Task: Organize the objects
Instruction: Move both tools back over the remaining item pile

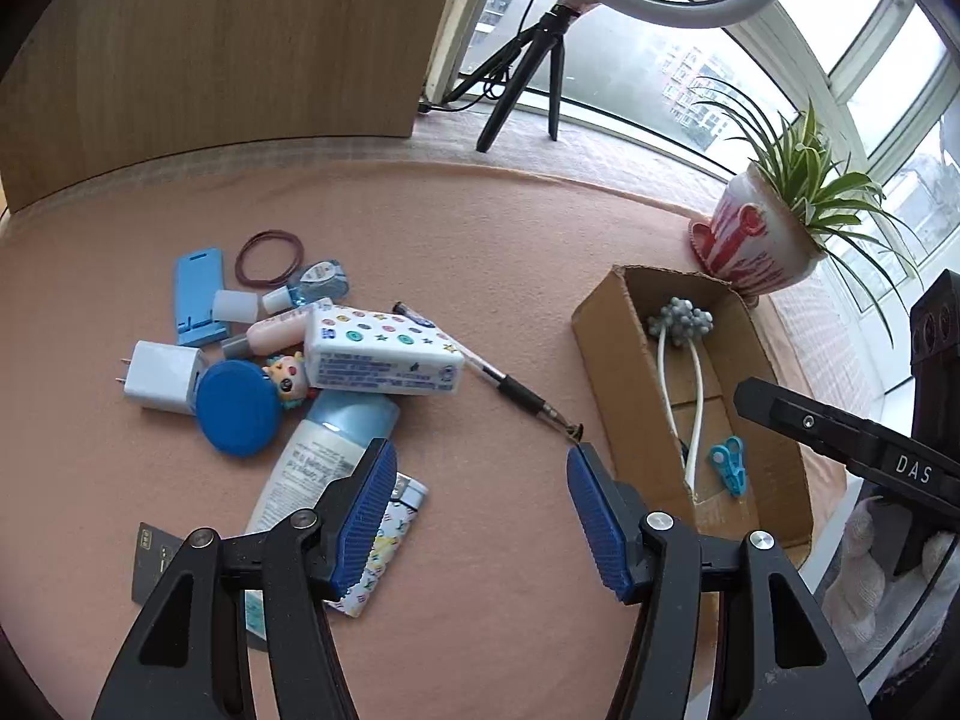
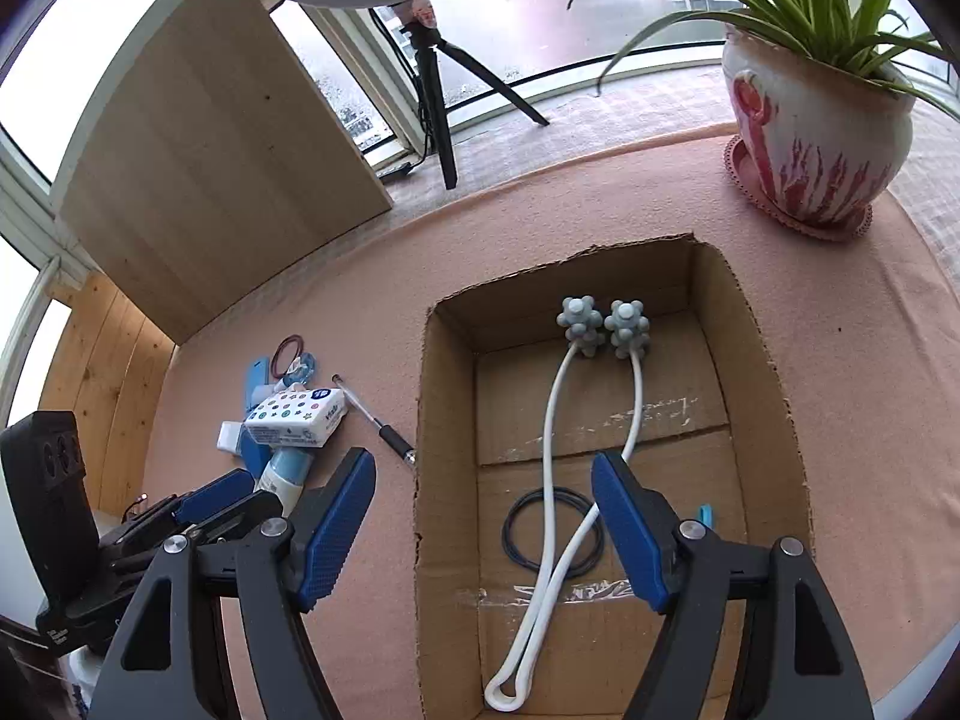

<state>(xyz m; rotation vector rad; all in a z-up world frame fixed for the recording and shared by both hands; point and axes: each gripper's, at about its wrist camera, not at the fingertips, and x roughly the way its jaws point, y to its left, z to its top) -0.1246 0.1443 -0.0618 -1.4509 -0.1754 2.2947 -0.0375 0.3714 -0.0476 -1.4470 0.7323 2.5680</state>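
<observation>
My left gripper (image 1: 480,462) hangs open over bare pink cloth, nothing between its blue pads. Left of it lies a pile: a tissue pack (image 1: 384,354), a lotion bottle (image 1: 324,456), a patterned lighter (image 1: 384,546), a blue lid (image 1: 237,408), a white charger (image 1: 162,384) and a pen (image 1: 510,387). My right gripper (image 2: 483,468) stands open above the cardboard box (image 2: 444,420). Inside the box are a white massager (image 2: 552,420) with grey knobbed balls, a black ring (image 2: 522,534) and a blue clip (image 1: 729,462).
A potted plant (image 2: 816,138) stands behind the box at the table's far right. A ring light tripod (image 1: 528,72) and a wooden board (image 1: 210,48) stand at the back. A blue phone stand (image 1: 198,294) and brown rubber bands (image 1: 270,258) lie behind the pile.
</observation>
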